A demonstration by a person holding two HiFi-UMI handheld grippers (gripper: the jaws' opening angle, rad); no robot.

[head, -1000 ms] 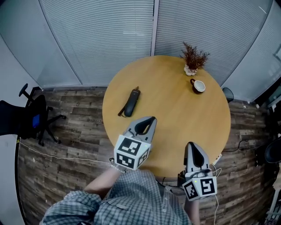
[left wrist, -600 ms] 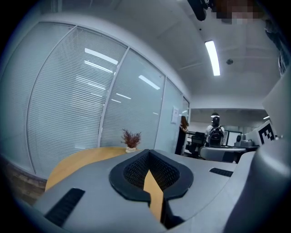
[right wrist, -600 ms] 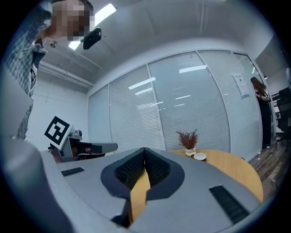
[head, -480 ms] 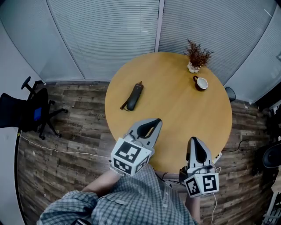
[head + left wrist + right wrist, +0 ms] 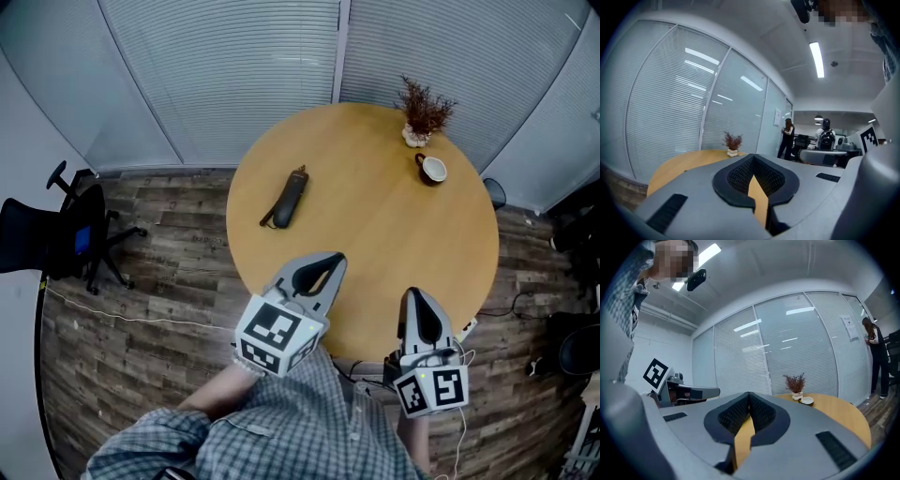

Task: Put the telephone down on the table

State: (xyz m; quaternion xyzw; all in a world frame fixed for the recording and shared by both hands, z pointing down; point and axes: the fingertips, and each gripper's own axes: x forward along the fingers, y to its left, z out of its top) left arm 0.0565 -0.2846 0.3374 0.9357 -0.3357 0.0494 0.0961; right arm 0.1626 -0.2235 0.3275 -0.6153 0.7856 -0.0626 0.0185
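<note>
Apparently left claw (image 5: 330, 261), pressed together like right claw (image 5: 413, 296), has drawn back from telephone (image 5: 286, 199) lying on table (image 5: 375, 234).

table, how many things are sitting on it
3: telephone on the table's left part, dried plant at its far right edge, cup beside it; the left gripper and right gripper hide some near edge.

readable text: none | paper notice (image 5: 847, 327) on glass wall (image 5: 811, 348): too small to read
</note>
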